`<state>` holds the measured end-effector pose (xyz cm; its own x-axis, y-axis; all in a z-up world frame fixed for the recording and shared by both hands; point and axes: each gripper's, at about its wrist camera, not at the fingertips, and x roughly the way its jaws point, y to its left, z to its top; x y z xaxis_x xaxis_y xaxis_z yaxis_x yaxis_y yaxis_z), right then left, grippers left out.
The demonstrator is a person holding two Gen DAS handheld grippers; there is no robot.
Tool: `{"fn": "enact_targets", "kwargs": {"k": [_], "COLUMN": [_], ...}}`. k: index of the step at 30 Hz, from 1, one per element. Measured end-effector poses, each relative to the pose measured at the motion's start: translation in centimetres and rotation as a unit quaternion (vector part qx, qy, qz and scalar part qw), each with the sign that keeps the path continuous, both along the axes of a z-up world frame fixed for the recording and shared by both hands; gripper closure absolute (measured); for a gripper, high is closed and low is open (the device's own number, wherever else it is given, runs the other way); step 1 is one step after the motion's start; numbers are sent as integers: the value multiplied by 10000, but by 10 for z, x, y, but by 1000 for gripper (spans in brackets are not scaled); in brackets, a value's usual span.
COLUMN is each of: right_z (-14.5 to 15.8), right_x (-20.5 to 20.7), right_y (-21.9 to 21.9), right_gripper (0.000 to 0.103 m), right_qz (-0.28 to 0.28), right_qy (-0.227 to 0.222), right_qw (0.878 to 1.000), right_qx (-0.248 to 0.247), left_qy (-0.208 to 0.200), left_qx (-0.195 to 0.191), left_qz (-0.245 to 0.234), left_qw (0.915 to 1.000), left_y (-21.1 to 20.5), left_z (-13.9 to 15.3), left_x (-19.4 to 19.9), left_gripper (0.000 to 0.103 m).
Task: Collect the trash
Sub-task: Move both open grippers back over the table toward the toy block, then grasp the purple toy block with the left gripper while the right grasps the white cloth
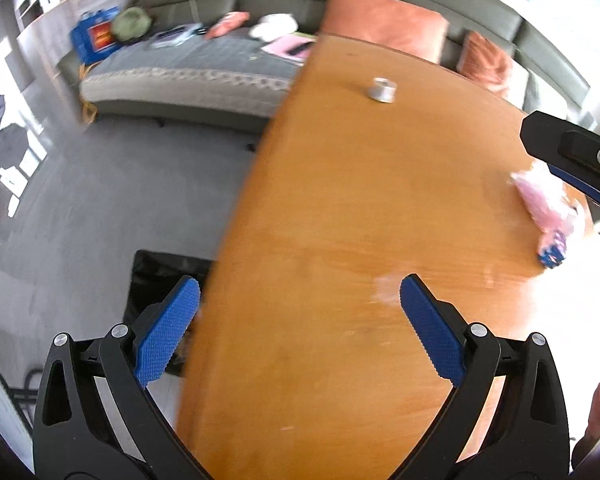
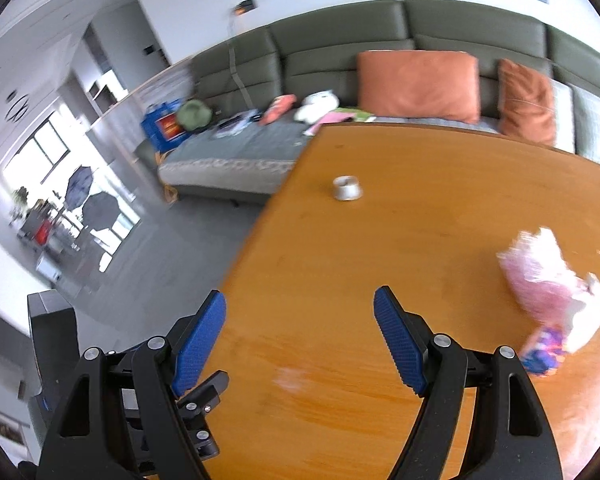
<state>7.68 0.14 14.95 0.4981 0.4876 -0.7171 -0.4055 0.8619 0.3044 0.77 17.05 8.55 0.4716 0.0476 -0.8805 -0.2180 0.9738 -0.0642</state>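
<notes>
A crumpled pink and white plastic wrapper [image 2: 552, 284] lies on the right of the orange wooden table [image 2: 420, 216], with a small blue packet [image 2: 544, 350] at its near end. Both also show in the left wrist view, the wrapper [image 1: 544, 200] and the packet [image 1: 553, 250]. A faint white smear [image 2: 290, 380] marks the tabletop near the front. My left gripper [image 1: 300, 300] is open and empty over the table's left edge. My right gripper [image 2: 300, 312] is open and empty, above the table's left front, left of the wrapper.
A small silver metal spool [image 2: 346, 188] stands mid-table toward the far side. A black bin [image 1: 160, 276] sits on the floor below the table's left edge. A grey sofa [image 2: 236, 152] with orange cushions [image 2: 418, 84] and clutter lies behind the table.
</notes>
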Motion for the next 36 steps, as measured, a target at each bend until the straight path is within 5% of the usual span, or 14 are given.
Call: {"fn": "enact_targets", "kwargs": {"k": [21, 34, 36], "right_z": [-39, -94, -100], "right_x": [40, 75, 81], "right_y": [-180, -205, -208], "right_gripper": [26, 27, 49], "right_qz": [-1542, -1896, -1898], "right_qy": [298, 573, 650], "right_qw": [9874, 9749, 9735], "right_qx": [-198, -1015, -1101], "left_qy": [196, 366, 380], "left_qx": [191, 205, 223], "left_qz": [-1531, -2005, -2098], "left_qw": [9878, 9788, 9768], "left_y": [-177, -224, -232], "left_z": [-10, -30, -32], "left_x": [55, 80, 85], "left_gripper": [6, 6, 6]}}
